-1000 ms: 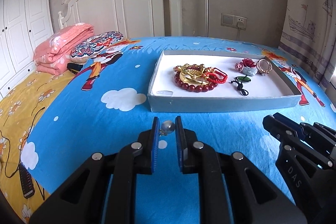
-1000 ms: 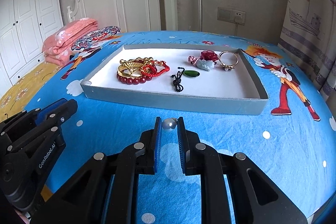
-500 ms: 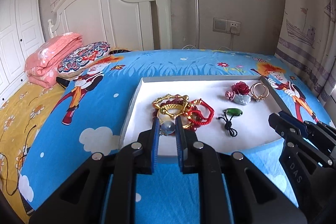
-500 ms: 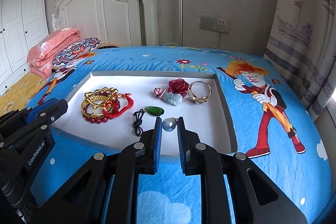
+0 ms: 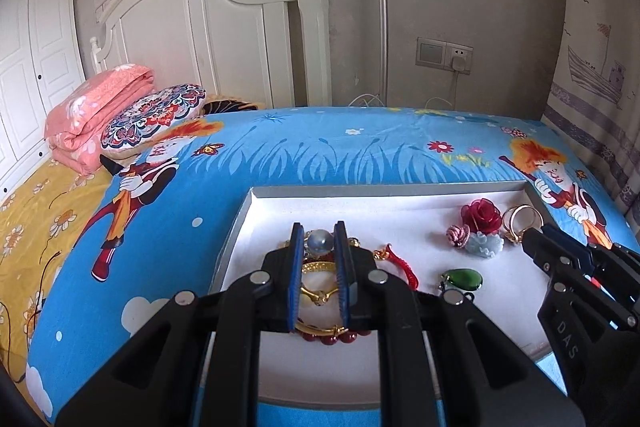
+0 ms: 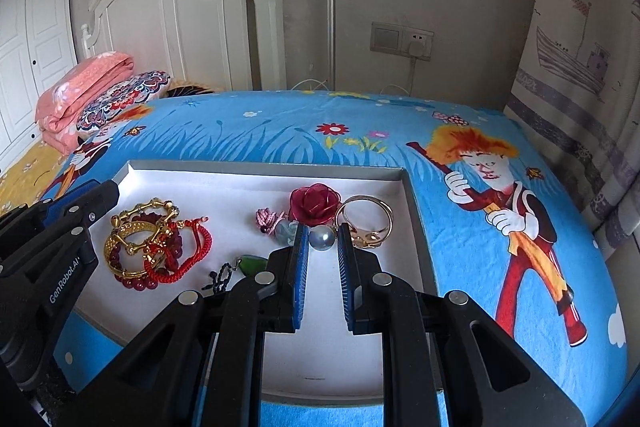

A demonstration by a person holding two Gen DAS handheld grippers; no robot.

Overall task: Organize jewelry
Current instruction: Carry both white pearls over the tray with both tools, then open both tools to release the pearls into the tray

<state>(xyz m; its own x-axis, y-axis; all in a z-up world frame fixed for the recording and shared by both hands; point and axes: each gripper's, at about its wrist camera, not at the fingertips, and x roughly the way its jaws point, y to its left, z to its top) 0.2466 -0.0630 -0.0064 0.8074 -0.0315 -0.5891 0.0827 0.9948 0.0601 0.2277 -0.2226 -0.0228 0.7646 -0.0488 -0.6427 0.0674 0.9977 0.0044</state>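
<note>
The left gripper (image 5: 319, 241) is hanging over the left part of the shallow white tray (image 5: 240, 223) on the bed (image 5: 320, 147), its jaws closed on a grey pearl (image 5: 319, 242) right at their tips. Directly below those jaws the gold bangles (image 5: 320, 267) and red bead bracelet (image 5: 332, 337) are lying in a pile, with the red cord bracelet (image 5: 400, 263) just to the right of it.

Further right, the right gripper (image 6: 323, 237) is gripping a second grey pearl (image 6: 321, 238) the same way. Left of its jaws the green pendant (image 6: 251, 264) on its black cord is lying; just beyond the tips are the red rose (image 6: 314, 203), the pale blue stone (image 6: 285, 228) and the gold ring (image 6: 366, 215).

To do this step well, I would judge each pearl should be lowered close to the tray floor before the jaws part, since a round bead is likely to roll. The pair would sit best together, on bare white lining.

Open room is lying nearest the tray's front wall, beneath both grippers, and along the back wall. The tray's right wall (image 6: 418, 227) is standing near the right jaws, so room on that side is tight.
</note>
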